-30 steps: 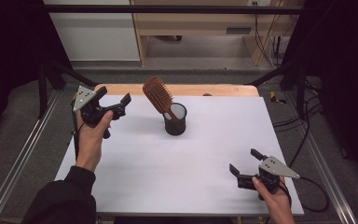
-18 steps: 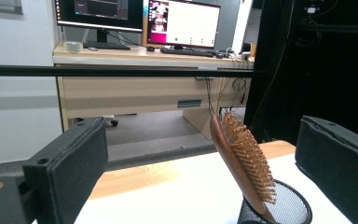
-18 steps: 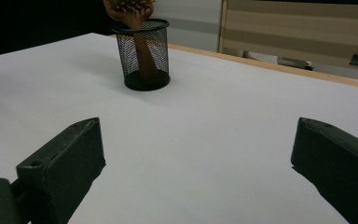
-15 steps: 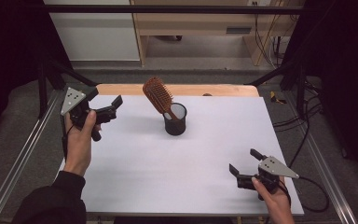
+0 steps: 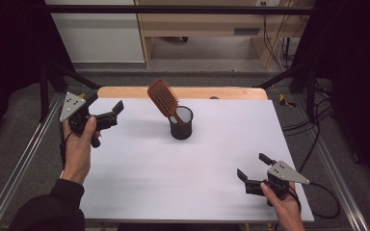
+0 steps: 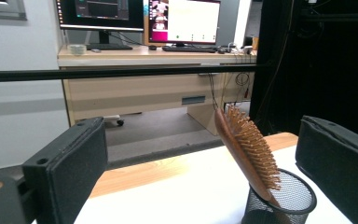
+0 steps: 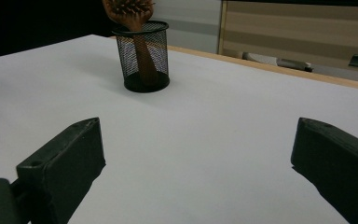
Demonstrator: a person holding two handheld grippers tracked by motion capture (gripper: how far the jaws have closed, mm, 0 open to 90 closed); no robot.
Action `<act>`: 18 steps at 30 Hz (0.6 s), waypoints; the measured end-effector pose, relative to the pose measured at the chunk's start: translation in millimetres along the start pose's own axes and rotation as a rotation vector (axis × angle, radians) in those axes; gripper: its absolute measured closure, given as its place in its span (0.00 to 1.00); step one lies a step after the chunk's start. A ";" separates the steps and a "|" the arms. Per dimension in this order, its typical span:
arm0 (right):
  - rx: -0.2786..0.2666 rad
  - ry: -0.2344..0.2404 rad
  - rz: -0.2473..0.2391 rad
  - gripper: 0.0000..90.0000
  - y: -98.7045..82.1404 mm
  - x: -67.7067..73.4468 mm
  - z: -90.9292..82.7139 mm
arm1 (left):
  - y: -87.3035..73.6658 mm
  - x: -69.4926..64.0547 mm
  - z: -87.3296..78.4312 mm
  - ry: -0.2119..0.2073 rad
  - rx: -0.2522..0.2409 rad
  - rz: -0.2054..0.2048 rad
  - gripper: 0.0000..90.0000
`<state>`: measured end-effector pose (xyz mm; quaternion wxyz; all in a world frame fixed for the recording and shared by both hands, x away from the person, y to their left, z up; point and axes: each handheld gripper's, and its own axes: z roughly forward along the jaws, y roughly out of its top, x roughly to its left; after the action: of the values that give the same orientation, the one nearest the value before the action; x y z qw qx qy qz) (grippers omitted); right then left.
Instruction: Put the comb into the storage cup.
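High view: white table [image 5: 173, 183] w/ a wood strip along its far edge. Black mesh cup [image 5: 181, 123] stands upright near the far-centre of the table, nothing else touching it. Wooden hairbrush [image 5: 164, 98] sits handle-down in the cup, head sticking out & leaning toward the left, bristles facing up-right.

Left gripper [image 5: 107, 111] is held up off the table at the far-left, in the person's left hand [image 5: 78, 144]; jaws spread wide, nothing between them, pointing roughly toward the cup but well apart from it. Left gripper view: brush & cup sit between the two jaws in the frame, farther off.

Right gripper [image 5: 253, 167] is low over the near-right corner, held by the right hand [image 5: 283, 204]; jaws released too, gap bare. Right gripper view: cup & brush handle far ahead.
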<state>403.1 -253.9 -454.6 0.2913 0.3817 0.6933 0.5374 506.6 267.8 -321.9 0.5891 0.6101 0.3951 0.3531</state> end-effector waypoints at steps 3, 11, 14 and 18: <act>0.000 -0.001 0.001 0.03 0.0 -0.3 0.0 | -3.1 1.8 -3.0 0.003 0.005 -0.005 0.03; -0.005 0.000 0.006 0.03 0.6 -0.8 -1.2 | -6.8 11.8 -21.6 0.018 0.004 -0.001 0.03; -0.006 -0.002 0.007 0.03 0.4 -1.1 -1.4 | -10.2 17.2 -29.7 0.027 0.003 -0.008 0.03; -0.012 0.003 0.009 0.03 1.2 -0.8 -1.6 | -16.5 24.1 -39.3 0.038 0.007 -0.004 0.03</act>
<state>402.5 -255.3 -453.1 0.2902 0.3821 0.6889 0.5433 480.8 306.6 -337.0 0.5799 0.6046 0.4088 0.3621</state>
